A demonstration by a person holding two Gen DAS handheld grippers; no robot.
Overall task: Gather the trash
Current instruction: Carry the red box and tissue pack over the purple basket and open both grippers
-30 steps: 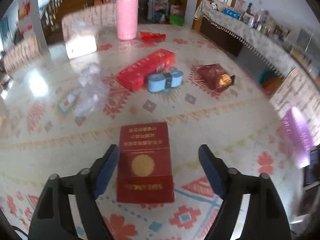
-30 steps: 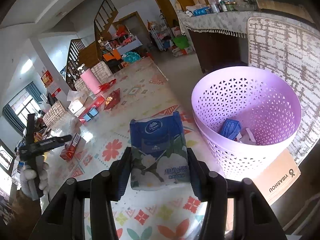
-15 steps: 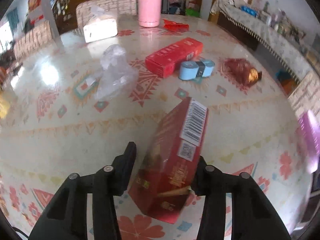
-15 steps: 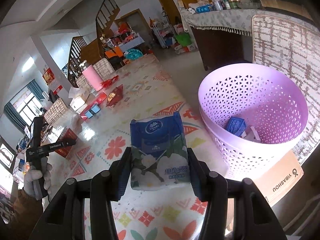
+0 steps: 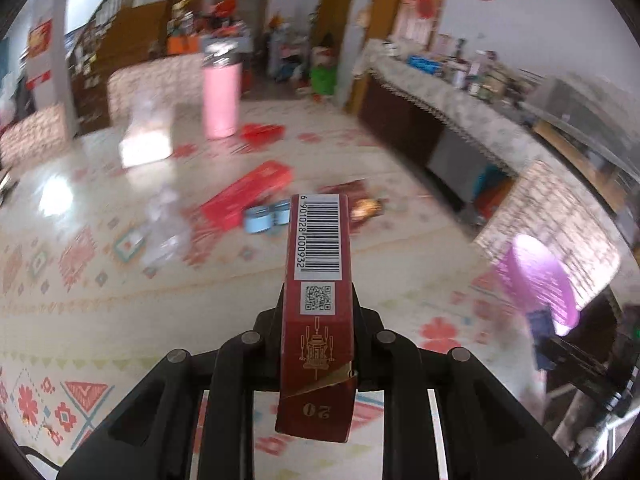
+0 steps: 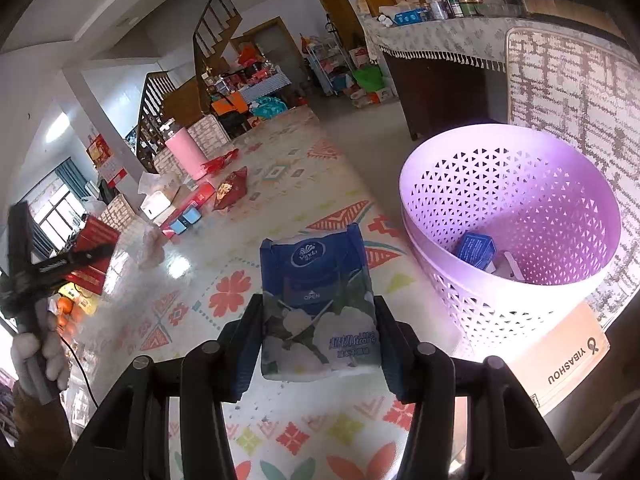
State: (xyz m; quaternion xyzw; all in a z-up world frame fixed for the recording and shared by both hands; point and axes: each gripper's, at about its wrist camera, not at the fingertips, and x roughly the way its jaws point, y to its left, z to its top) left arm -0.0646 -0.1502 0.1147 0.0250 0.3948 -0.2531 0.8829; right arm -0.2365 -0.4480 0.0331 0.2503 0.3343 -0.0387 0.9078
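In the left wrist view, the left claw (image 5: 318, 320) is clenched on a dark red carton (image 5: 318, 312), held on edge with its barcode side facing up, raised above the patterned desk (image 5: 100, 300). Beyond it on the desk lie a long red box (image 5: 248, 194), a pair of light blue rolls (image 5: 266, 218) just beside that box, a dark snack bag (image 5: 360, 202), a crumpled clear plastic bag (image 5: 164, 224) and a tall pink bottle (image 5: 220, 100) standing upright farther back. The scene is blurred.

In the right wrist view, the right claw (image 6: 316, 340) grasps a blue tissue pack (image 6: 318, 300) between its pads, above the desk's edge. Near it on the right stands a lilac perforated basket (image 6: 460, 200), which holds a small blue box (image 6: 476, 250) and some white scraps. At far left the left claw (image 6: 80, 256) appears with the red carton (image 6: 96, 240).
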